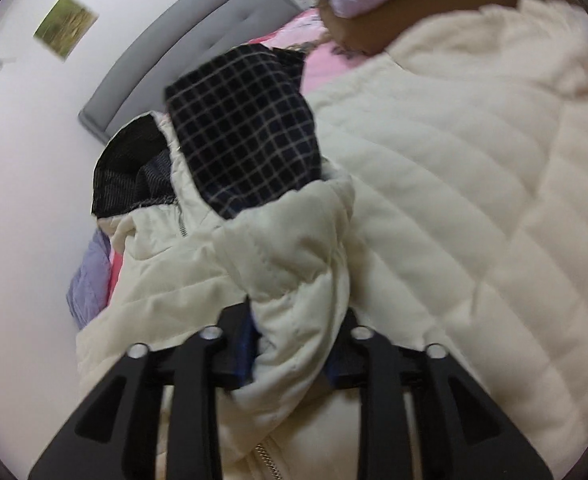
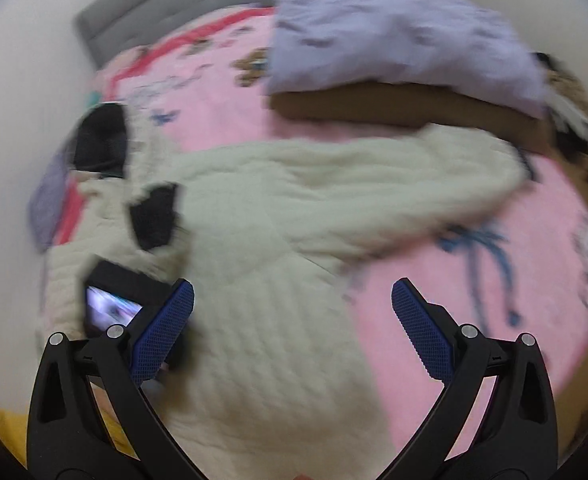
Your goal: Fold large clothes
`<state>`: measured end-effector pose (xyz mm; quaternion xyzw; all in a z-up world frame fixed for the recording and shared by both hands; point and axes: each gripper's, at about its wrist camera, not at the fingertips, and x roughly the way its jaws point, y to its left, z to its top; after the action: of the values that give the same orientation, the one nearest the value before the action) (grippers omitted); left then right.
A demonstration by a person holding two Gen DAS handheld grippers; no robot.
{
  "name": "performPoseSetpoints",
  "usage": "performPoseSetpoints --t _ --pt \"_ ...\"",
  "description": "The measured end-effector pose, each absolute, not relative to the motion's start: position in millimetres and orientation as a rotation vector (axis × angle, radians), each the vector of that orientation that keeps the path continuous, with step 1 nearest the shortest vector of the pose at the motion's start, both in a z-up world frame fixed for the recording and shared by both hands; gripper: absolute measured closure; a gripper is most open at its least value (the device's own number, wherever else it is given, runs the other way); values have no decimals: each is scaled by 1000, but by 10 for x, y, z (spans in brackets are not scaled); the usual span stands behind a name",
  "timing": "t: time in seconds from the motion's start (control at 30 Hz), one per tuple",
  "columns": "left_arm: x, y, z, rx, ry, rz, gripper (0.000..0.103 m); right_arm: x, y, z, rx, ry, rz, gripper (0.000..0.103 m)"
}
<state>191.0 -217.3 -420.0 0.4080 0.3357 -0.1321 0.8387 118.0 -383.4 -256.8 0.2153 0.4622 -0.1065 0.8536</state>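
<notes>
Jacket, cream and quilted with a dark checked lining, lies spread across the middle of the pink bedspread. Left claw is clamped on a bunched fold of it. Right claw hangs wide open above the jacket, gripping nothing. A lilac blanket sits on a brown box toward the headboard

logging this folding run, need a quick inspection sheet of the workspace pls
surface: bed with pink printed sheet
job's things: cream quilted jacket spread on the bed, dark checked lining showing
clutter: lilac bedding on a brown box; small screen device on the jacket
grippers: left gripper shut on a jacket fold; right gripper open above the jacket
cables: nothing seen
surroundings: grey headboard, white wall, picture
</notes>
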Motion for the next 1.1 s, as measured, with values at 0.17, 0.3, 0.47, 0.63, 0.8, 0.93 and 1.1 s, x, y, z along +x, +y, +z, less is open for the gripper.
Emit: performPoseSetpoints --t 0.17,0.3,0.47,0.63,0.8,0.93,1.1 --pt "1796 -2101 -3974 741 725 -434 24 1948 -3673 -2631 436 1033 -19 8" --pt "1619 -1968 -3680 680 684 -474 24 2393 -3507 -2794 444 1106 103 8" --pt "1546 -1360 -3441 680 700 -383 24 2729 -3239 -3152 363 1215 150 8" --pt "1796 -241 -3417 684 768 -304 23 2968 -3017 -3494 236 1299 227 8" --pt "2005 532 -3565 713 864 -335 23 3112 -2854 -3727 256 1363 294 22" --pt "2147 725 -3747 686 927 -377 23 3107 -2656 -3766 215 1329 309 35" --pt "2230 866 -3845 629 911 -294 35 3112 -2279 -3375 102 1174 339 51"
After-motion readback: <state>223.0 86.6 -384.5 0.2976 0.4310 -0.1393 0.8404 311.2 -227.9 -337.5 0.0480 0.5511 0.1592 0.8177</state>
